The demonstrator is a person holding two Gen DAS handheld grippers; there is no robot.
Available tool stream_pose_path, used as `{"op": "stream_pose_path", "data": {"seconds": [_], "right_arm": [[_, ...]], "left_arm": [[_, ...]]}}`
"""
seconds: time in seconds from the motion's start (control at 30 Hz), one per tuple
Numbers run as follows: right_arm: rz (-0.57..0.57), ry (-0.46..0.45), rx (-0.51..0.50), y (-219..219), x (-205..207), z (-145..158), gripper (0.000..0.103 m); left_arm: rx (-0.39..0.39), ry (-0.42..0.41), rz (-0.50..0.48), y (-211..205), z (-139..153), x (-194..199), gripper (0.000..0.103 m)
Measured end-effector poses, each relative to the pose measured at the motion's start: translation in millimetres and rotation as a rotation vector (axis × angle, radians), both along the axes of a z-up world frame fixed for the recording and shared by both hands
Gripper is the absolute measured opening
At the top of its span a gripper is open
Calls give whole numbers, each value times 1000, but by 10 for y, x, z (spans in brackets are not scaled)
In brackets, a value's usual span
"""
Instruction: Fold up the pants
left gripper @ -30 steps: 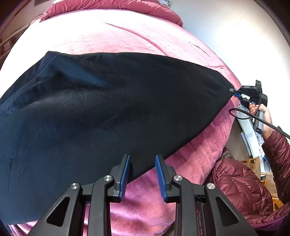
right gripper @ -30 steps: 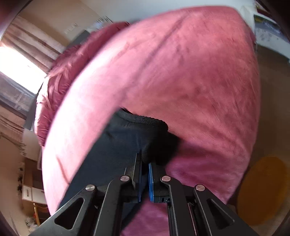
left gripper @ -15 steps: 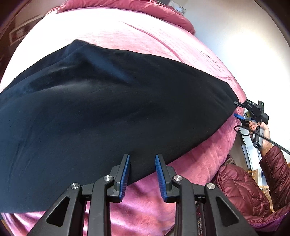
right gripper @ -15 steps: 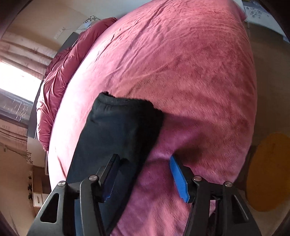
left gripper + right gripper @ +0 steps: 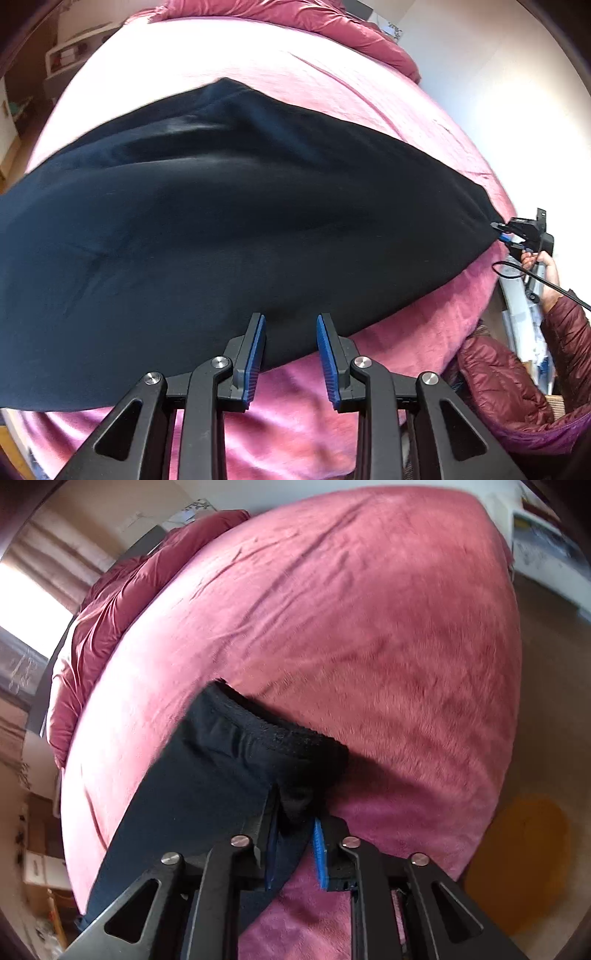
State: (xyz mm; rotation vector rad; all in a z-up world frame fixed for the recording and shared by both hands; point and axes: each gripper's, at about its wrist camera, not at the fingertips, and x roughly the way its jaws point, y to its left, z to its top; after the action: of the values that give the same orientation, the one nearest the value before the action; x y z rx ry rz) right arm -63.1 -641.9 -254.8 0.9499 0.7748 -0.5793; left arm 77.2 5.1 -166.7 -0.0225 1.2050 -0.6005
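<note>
Black pants (image 5: pixel 240 229) lie spread across the pink bed cover (image 5: pixel 406 332), wide at the left and tapering to the right. My left gripper (image 5: pixel 290 325) hovers over their near edge, open, with nothing pinched between its blue pads. Far right in that view, my right gripper (image 5: pixel 504 232) meets the tapered tip of the pants. In the right wrist view the right gripper (image 5: pixel 295 821) has its jaws closing on a bunched lump of the ribbed hem (image 5: pixel 288 734), and the fabric fills the gap between the pads.
A bunched red duvet (image 5: pixel 332 22) lies at the head of the bed. A hand (image 5: pixel 550 266) and a maroon puffer jacket (image 5: pixel 509 387) are at the right bed edge, with a black cable (image 5: pixel 535 277). A yellow round mat (image 5: pixel 517 860) lies on the floor.
My right gripper let go of the hem, opened wide, then narrowed again around a bunch of it. My left gripper slid sideways along the pants' near edge, staying open.
</note>
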Motion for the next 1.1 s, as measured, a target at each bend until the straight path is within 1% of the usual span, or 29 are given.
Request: {"op": "stream_pose_path", "data": {"seconds": [0.07, 0.1, 0.13, 0.2, 0.27, 0.33, 0.43, 0.53, 0.63, 0.67, 0.7, 0.73, 0.8, 0.83, 0.9, 0.93, 0.97, 1.03, 1.1], "right_arm": [[-4, -2, 20, 0, -29, 17, 31], [-7, -2, 31, 12, -129, 45, 39], [-10, -5, 35, 46, -193, 82, 40], [52, -13, 45, 214, -242, 152, 40], [139, -41, 68, 495, -237, 237, 40], [247, -70, 119, 797, -217, 249, 33], [363, -90, 194, 1231, -105, 195, 30], [419, -86, 235, 1555, 27, 82, 30], [430, -48, 259, 1730, 192, -51, 30], [431, -35, 254, 1770, 241, -81, 28], [431, -32, 244, 1798, 251, -80, 23], [430, -32, 235, 1819, 245, -66, 20], [432, -28, 211, 1856, 256, -3, 15], [438, -26, 192, 1872, 224, 50, 13], [465, -22, 127, 1904, 194, 155, 11], [481, 3, 83, 1951, 193, 184, 9], [490, 37, 67, 2008, 226, 146, 9], [515, 93, 39, 2048, 277, 12, 8], [501, 85, 70, 2032, 291, -45, 9]], "left_arm": [[6, 0, 10, 110, 24, -1, 29], [12, -3, 27, 201, 38, 7, 29], [15, -5, 41, 252, 46, 30, 30], [4, -3, 86, 442, 64, 56, 30], [-38, 19, 141, 644, 61, 86, 30], [-65, 39, 179, 786, 27, 108, 30], [-66, 37, 223, 904, -15, 122, 30], [-90, 35, 253, 978, -4, 107, 30], [-96, 14, 260, 1032, 41, 55, 30], [-101, 10, 265, 1058, 57, 45, 30], [-106, 5, 271, 1086, 76, 18, 30], [-108, 2, 274, 1119, 89, -8, 30], [-106, -1, 281, 1161, 96, -34, 30], [-99, 1, 285, 1105, 107, 35, 30], [-68, -1, 306, 1167, 134, 18, 30], [-48, 1, 320, 1210, 133, 15, 30], [-33, 7, 337, 1255, 119, 16, 30], [-18, 24, 379, 1374, 93, 9, 30], [-14, 37, 425, 1533, 79, -11, 30]]}}
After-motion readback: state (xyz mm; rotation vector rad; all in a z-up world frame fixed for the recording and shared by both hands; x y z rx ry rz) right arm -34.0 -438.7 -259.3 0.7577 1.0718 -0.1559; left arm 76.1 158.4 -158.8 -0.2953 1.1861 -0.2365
